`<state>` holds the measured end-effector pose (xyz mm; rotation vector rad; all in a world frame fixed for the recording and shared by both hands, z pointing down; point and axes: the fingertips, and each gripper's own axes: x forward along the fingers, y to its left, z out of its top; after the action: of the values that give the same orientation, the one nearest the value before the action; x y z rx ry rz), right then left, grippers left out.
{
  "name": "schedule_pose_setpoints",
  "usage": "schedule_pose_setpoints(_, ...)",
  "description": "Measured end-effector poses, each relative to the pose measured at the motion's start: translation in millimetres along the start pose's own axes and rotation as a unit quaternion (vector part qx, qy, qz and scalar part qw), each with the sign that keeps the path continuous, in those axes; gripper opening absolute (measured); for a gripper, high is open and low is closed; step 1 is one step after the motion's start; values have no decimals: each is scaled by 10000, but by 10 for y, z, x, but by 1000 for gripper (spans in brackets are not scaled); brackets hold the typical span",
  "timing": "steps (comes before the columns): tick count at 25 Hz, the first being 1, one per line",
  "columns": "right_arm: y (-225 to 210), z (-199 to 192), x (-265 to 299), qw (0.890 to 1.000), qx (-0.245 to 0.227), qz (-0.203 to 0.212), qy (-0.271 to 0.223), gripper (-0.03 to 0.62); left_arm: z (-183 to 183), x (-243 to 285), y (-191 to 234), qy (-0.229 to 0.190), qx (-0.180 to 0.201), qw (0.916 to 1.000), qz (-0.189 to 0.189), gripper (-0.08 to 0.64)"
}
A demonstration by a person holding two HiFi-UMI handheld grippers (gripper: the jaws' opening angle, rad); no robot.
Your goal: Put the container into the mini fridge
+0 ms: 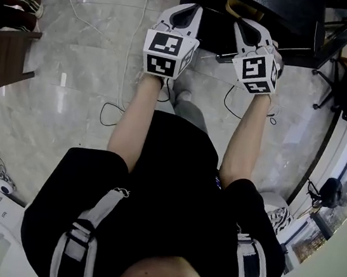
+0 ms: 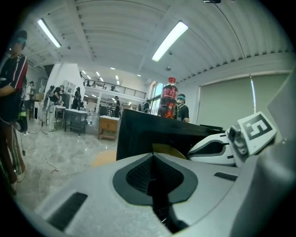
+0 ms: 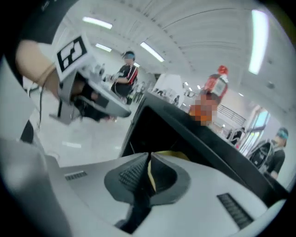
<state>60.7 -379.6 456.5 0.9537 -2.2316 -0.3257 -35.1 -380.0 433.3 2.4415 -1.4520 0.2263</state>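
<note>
Placement step in hand. The right gripper [image 3: 148,157], reaching into the open mini fridge [image 1: 293,17], is clenched on what appears to be the thin edge of the yellow container [image 3: 170,155], which sits within the fridge's mouth. The left gripper [image 2: 153,157], at the same opening, is clenched and empty. Next move, as judged: set down, let go, draw back clear.

On my rig I see: black short-sleeve tee [image 1: 174,179], grey-white harness straps [image 1: 100,211] w/ black buckles, grey trousers [image 1: 193,113]. Left hand-held gripper [image 1: 189,9] & right hand-held gripper [image 1: 243,24]: white-grey shells w/ dark insets, b/w square-marker cubes.
</note>
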Motion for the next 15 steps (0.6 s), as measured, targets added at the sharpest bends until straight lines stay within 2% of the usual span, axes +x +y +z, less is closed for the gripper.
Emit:
schedule_pose_setpoints(1,3,120,-145,9977,520,-35,-426,21,4,10,-34,-14,-27,10000,-32,8)
schedule_pose_setpoints(2,-21,256,-301,9905,1027,-97,-913,17,16,13,-65,-38,-62,10000,-66,8)
schedule_pose_setpoints(4,-160,489,-616,9651,1850,-415,-1805,14,70,0,-124,-119,-109,9998,-128,8)
schedule_pose_setpoints(7,-456,510,-1032,9152,2892,-1212,-2530,14,166,-62,-243,-248,-125,9996,-98,8)
schedule_pose_setpoints(9,-587,364,-1262,8759,3637,-1590,-2743,12,216,-116,-374,-302,-124,9995,-51,8)
schedule_pose_setpoints(10,-624,298,-1348,8604,3908,-1697,-2795,14,247,-143,-437,-326,-87,9994,-32,8)
schedule_pose_setpoints(11,-648,248,-1411,8502,4083,-1774,-2811,12,286,-171,-494,-358,-29,9994,-24,9)
schedule_pose_setpoints(12,-658,211,-1459,8448,4178,-1835,-2794,12,325,-204,-544,-396,29,9992,-35,8)
schedule_pose_setpoints(13,-655,183,-1496,8430,4220,-1882,-2755,12,361,-244,-592,-441,67,9990,-68,8)
schedule_pose_setpoints(15,-633,146,-1544,8460,4204,-1944,-2642,12,430,-321,-672,-551,98,9983,-159,8)
